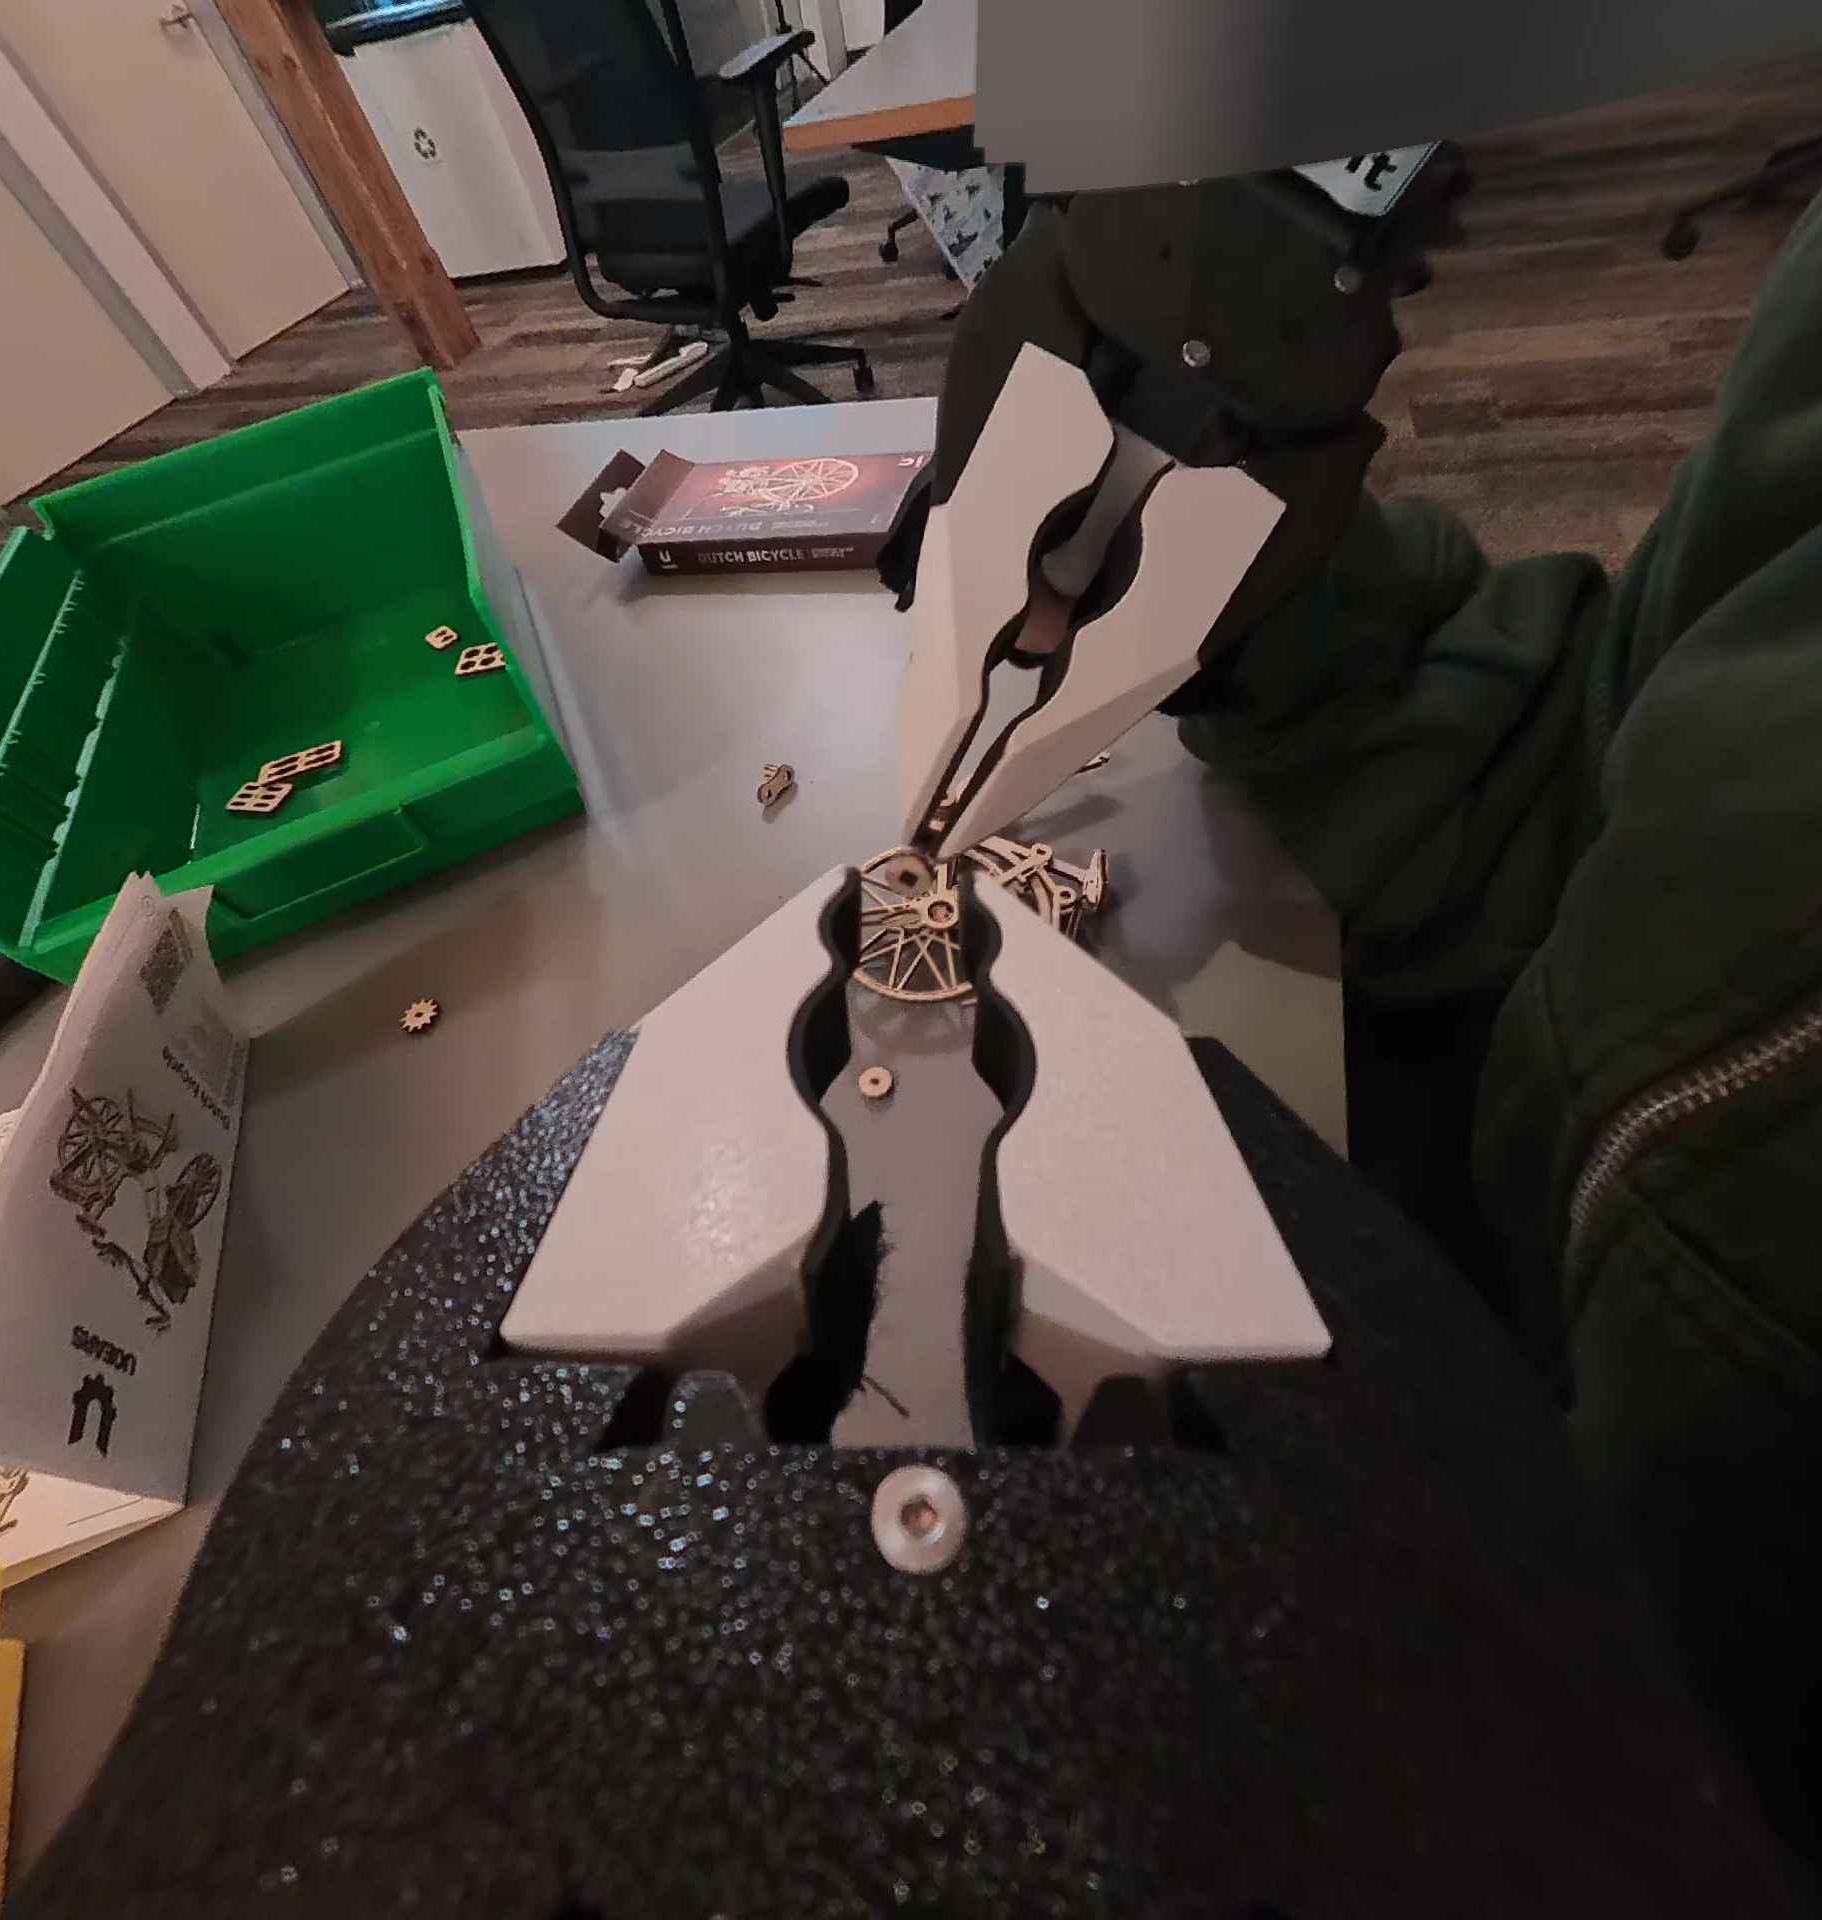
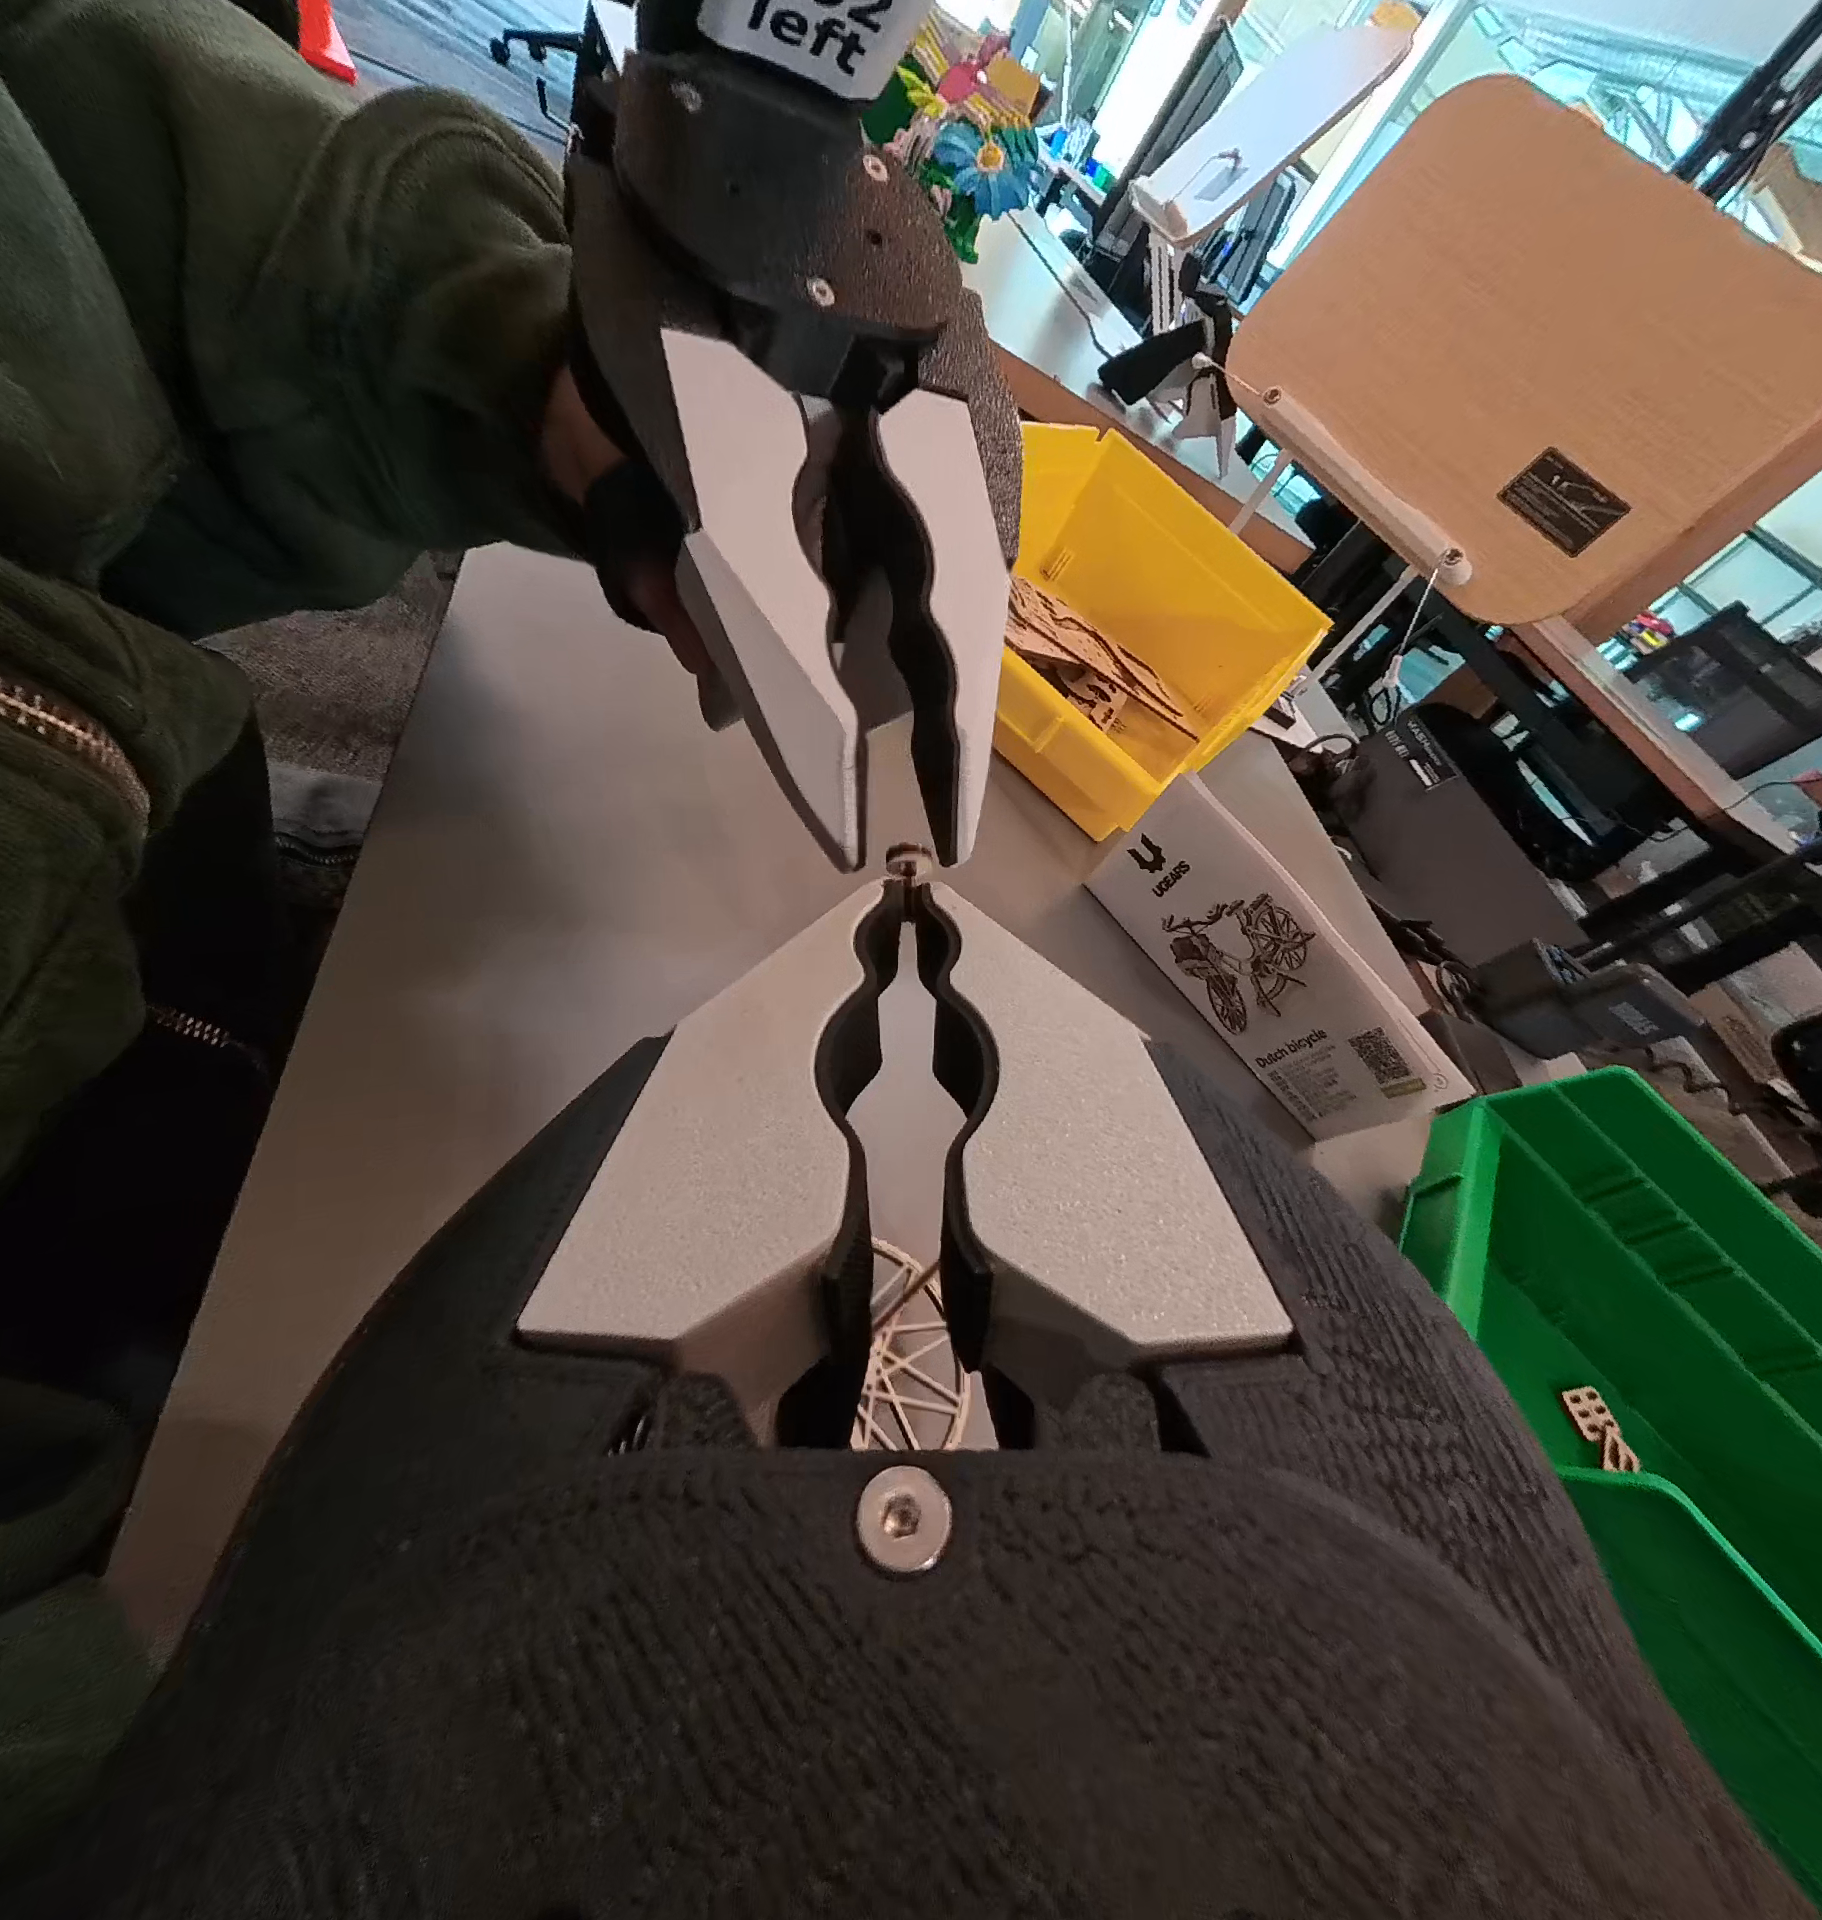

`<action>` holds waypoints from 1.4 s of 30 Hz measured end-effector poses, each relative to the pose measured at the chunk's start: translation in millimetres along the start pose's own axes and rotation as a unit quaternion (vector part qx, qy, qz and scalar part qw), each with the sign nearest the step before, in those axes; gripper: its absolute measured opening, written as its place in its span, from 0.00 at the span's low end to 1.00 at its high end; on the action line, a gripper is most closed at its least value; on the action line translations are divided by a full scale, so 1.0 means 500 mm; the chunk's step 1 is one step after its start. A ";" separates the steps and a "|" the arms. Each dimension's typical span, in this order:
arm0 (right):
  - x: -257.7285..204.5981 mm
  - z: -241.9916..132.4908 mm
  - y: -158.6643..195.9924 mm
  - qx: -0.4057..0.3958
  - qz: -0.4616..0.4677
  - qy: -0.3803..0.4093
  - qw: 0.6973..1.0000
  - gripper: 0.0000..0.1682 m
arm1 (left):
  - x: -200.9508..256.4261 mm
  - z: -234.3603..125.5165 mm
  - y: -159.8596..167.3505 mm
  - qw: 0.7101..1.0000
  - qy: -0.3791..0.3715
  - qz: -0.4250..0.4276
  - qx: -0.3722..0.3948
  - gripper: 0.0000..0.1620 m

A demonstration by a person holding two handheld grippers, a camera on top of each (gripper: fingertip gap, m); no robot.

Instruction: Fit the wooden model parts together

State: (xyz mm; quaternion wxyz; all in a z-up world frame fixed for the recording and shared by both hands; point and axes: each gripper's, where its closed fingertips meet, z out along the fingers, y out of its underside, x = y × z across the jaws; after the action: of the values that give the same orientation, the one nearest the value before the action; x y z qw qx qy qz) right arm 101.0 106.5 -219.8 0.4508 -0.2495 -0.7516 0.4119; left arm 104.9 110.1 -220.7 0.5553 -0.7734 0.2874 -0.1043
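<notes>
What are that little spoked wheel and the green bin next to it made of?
The spoked wheel looks like thin laser-cut plywood: pale, matte, with dark cut edges. The green bin appears to be moulded plastic: uniform colour, slight sheen, ribbed walls. Neither can be confirmed by look alone.

From my remote seat I see an office room. The floor (image 1: 533, 312) is dark wood-pattern planks. Far on the left are white cabinet doors (image 1: 159, 197) and a brown wooden post (image 1: 367, 187). A black office chair (image 1: 699, 197) stands behind the grey table (image 1: 741, 686). In the right wrist view, large windows (image 2: 1665, 62) give daylight, and a light wooden panel (image 2: 1509, 343) stands near desks.
</notes>
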 end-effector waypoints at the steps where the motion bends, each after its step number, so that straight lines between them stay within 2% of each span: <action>1: -0.002 0.000 -0.002 0.002 -0.001 -0.002 1.000 0.00 | 0.004 -0.001 -0.002 1.000 0.003 0.003 0.003 0.08; 3: -0.004 0.000 -0.003 0.004 0.000 -0.006 1.000 0.01 | 0.004 -0.001 -0.006 1.000 -0.002 0.013 0.009 0.04; 9: -0.001 -0.002 -0.004 0.008 0.005 -0.004 1.000 0.01 | 0.002 0.000 -0.009 0.999 -0.007 0.014 0.028 0.04; 16: 0.001 -0.004 -0.024 0.043 0.015 -0.005 0.999 0.00 | 0.003 -0.014 -0.022 0.989 0.017 -0.059 0.133 0.04; 18: 0.010 -0.006 -0.037 0.068 0.023 0.005 0.997 0.05 | -0.009 -0.026 -0.032 0.980 0.017 -0.084 0.182 0.04; 20: 0.027 -0.015 -0.049 0.094 0.039 0.025 0.994 0.12 | -0.029 -0.053 -0.051 0.957 0.026 -0.127 0.258 0.04; 23: 0.045 -0.029 -0.062 0.130 0.059 0.041 0.989 0.12 | -0.059 -0.102 -0.065 0.901 0.068 -0.206 0.375 0.03; 25: 0.051 -0.034 -0.067 0.150 0.068 0.044 0.985 0.12 | -0.074 -0.121 -0.053 0.866 0.094 -0.248 0.424 0.03; 28: 0.059 -0.031 -0.067 0.166 0.095 0.042 0.981 0.12 | -0.074 -0.140 -0.045 0.832 0.122 -0.277 0.466 0.03; 31: 0.046 -0.016 -0.102 0.216 0.123 0.014 0.969 0.12 | -0.054 -0.141 -0.051 0.839 0.134 -0.256 0.461 0.04; 33: 0.040 -0.007 -0.136 0.248 0.125 0.012 0.961 0.11 | -0.048 -0.144 -0.054 0.833 0.149 -0.261 0.465 0.04; 36: 0.077 -0.022 -0.148 0.228 0.102 0.094 0.964 0.12 | -0.054 -0.155 -0.051 0.827 0.143 -0.264 0.475 0.03; 42: 0.187 -0.152 -0.204 0.199 0.102 0.242 0.944 0.13 | -0.064 -0.134 -0.038 0.853 0.100 -0.257 0.444 0.03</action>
State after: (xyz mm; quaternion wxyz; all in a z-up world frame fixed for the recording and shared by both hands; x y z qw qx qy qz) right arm 123.8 151.7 -70.3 0.6147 -0.3227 -0.4933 0.5240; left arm 52.8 78.4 -174.0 0.7613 -0.4761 0.0555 -0.4366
